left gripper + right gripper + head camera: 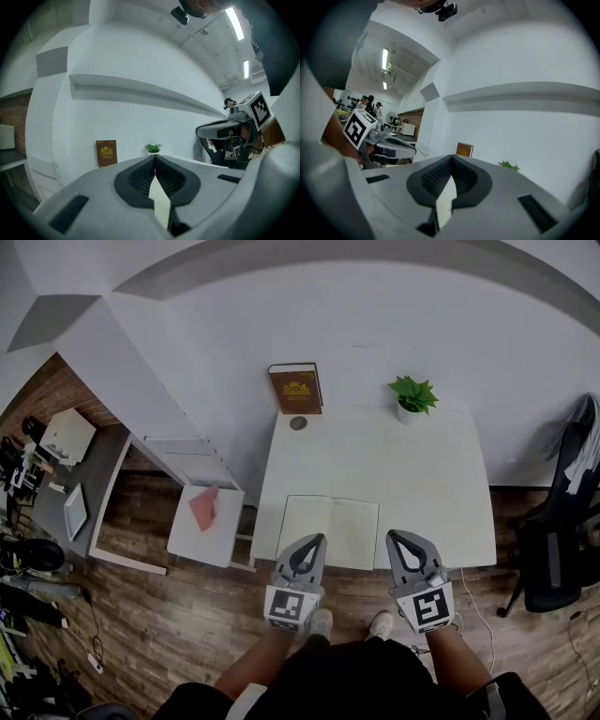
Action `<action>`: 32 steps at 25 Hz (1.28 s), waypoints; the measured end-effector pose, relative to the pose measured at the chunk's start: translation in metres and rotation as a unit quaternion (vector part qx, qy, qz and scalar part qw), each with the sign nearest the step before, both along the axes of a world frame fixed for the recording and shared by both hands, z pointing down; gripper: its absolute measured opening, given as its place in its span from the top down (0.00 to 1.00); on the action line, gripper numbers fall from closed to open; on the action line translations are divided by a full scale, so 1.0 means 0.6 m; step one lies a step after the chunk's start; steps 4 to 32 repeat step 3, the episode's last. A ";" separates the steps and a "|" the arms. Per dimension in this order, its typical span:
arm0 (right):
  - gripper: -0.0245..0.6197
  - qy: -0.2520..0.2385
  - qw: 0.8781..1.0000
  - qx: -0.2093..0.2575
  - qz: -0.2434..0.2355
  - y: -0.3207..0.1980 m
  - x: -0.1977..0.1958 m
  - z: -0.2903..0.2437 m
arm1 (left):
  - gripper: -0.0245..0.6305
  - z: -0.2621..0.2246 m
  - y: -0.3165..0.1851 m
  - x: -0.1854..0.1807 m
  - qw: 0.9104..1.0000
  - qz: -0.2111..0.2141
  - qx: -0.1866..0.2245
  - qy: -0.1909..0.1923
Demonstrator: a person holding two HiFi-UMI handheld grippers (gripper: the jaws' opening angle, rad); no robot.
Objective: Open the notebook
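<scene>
The notebook [328, 526] lies open and flat near the front edge of the white table [422, 484], its pale pages facing up. My left gripper [312, 540] hangs over the notebook's front edge, a little right of the spine. Its jaws are shut, and in the left gripper view [154, 157] they meet at the tip with nothing seen held. My right gripper [397, 538] hovers just right of the notebook at the table's front edge. In the right gripper view [451, 158] its jaws also meet, with nothing between them.
A brown book [295, 388] stands against the back wall beside a small round object [298, 424]. A potted plant [412, 396] sits at the table's back right. A white side stand with a red item [204, 507] is left of the table, and a black chair [553, 559] is to the right.
</scene>
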State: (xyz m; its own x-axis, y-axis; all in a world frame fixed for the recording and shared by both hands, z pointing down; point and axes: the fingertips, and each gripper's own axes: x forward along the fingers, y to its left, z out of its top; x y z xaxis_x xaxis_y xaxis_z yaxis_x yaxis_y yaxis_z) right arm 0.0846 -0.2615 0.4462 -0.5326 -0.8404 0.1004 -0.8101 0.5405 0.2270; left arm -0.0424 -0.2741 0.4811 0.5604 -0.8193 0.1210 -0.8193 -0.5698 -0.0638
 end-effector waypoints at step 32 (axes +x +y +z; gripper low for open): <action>0.96 -0.008 1.000 -0.003 0.004 -0.005 0.000 0.000 | 0.95 0.002 -0.005 -0.003 1.000 -0.002 -0.002 0.001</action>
